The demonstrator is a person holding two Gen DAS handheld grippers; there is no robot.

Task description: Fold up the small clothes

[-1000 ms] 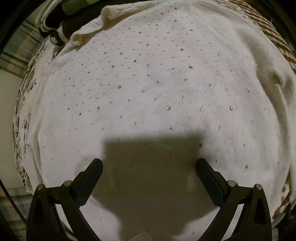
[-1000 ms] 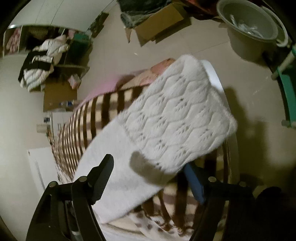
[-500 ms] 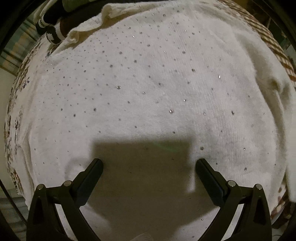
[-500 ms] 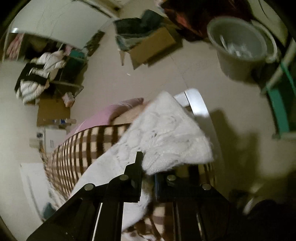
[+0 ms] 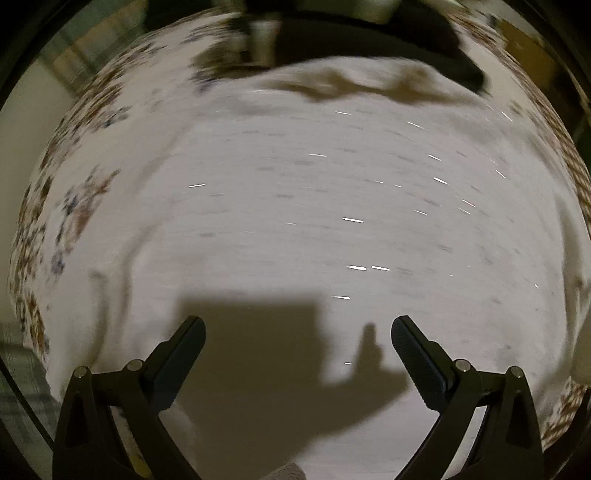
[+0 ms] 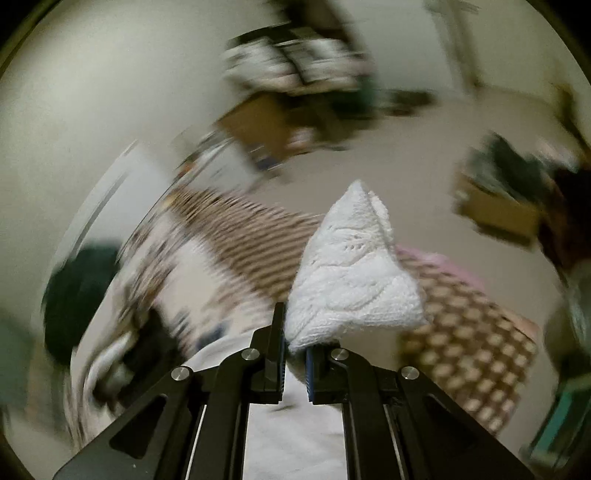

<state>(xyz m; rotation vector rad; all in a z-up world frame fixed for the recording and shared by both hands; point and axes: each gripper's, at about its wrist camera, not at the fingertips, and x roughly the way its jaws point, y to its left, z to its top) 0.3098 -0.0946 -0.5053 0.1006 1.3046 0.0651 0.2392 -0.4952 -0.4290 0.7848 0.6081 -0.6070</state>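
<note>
A white knitted sweater (image 5: 314, 221) with small shiny studs lies spread flat and fills the left wrist view, blurred by motion. My left gripper (image 5: 298, 334) hovers over its lower part, jaws wide apart with nothing between them. In the right wrist view my right gripper (image 6: 294, 341) is shut on the white cable-knit sleeve cuff (image 6: 351, 273) of the sweater. The cuff sticks up out of the jaws, lifted above the bed, and the rest of the sleeve trails down under the gripper.
A brown-and-white striped and checked blanket (image 6: 461, 332) covers the bed, with a floral sheet (image 5: 74, 206) at the left. Dark clothes (image 5: 369, 33) lie beyond the sweater's far edge. Cardboard boxes (image 6: 498, 214) and piled clothes (image 6: 295, 66) stand on the floor.
My right gripper closed on the sleeve cuff, then rose and rolled with it. My left gripper slid sideways over the sweater, staying open; the sweater's far edge and dark clothes came into view.
</note>
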